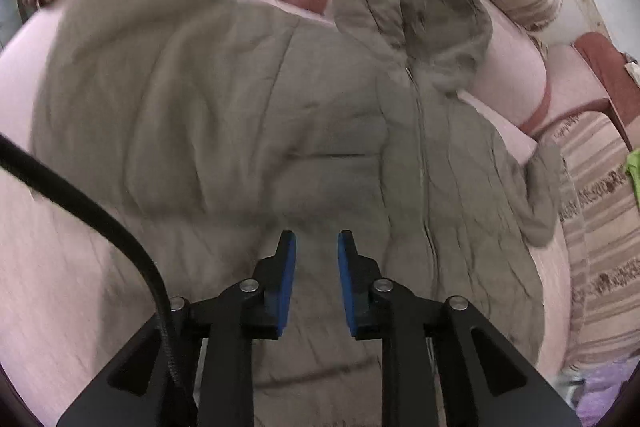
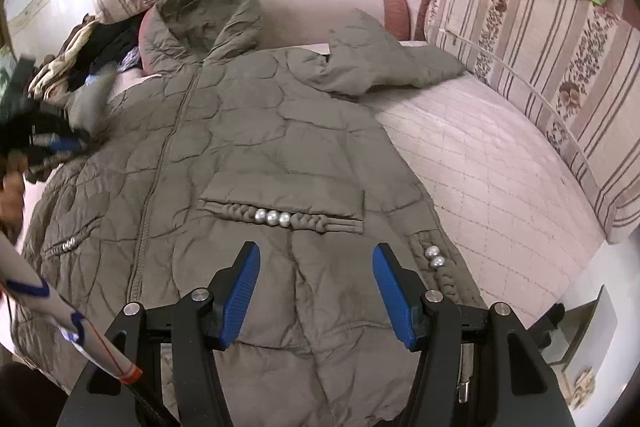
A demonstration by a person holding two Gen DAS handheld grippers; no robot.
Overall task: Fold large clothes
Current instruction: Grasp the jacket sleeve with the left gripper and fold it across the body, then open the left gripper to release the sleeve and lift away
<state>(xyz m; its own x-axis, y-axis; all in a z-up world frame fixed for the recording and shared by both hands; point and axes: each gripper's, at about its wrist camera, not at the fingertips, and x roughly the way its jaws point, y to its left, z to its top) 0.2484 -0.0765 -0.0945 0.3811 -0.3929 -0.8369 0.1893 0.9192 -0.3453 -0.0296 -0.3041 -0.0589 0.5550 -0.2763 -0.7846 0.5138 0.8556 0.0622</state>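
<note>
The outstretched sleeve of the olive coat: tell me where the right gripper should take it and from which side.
Grip the sleeve at its cuff end, coming from the striped cushion side. It lies flat on the pink bedding, angled away from the coat body, so the cuff is the free end with open bedding beside it. The right gripper is open over the hem; its fingers could probably pinch the cuff edge and carry it across the chest.

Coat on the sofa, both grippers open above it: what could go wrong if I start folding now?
The coat is thick and quilted, so the right gripper may pinch only the top layer. One sleeve lies bent out sideways and could bunch inside a fold. The left gripper view is blurred, so its aim is uncertain.
</note>
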